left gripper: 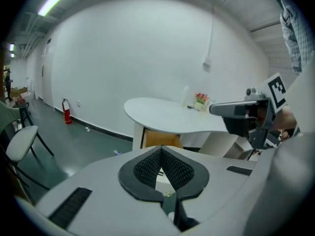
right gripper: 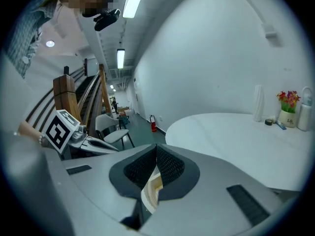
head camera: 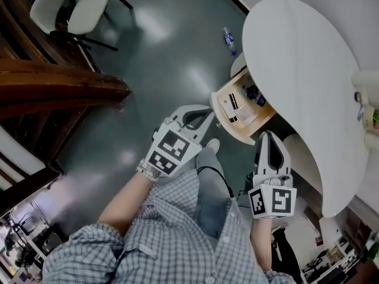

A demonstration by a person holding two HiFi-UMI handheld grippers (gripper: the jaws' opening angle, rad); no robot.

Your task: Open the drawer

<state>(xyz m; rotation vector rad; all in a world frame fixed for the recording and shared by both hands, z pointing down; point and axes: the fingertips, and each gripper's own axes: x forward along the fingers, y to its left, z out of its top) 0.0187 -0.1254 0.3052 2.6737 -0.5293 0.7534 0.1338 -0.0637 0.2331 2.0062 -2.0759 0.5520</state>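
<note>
1. Nearest the body, the left gripper (head camera: 202, 116) and the right gripper (head camera: 269, 136) are held with jaws pressed together, and nothing is pinched.
2. Just beyond them, the drawer (head camera: 228, 129) is seen pulled out from under the white table (head camera: 296, 58), with its contents exposed.
3. The opening is judged done; nothing is left.

Left gripper (head camera: 201, 116) sits at frame centre, jaws pressed together, pointing to the upper right; its bare forearm (head camera: 124, 206) runs to the lower left. Right gripper (head camera: 269, 141), right of centre, points up-frame, jaws likewise together.
</note>
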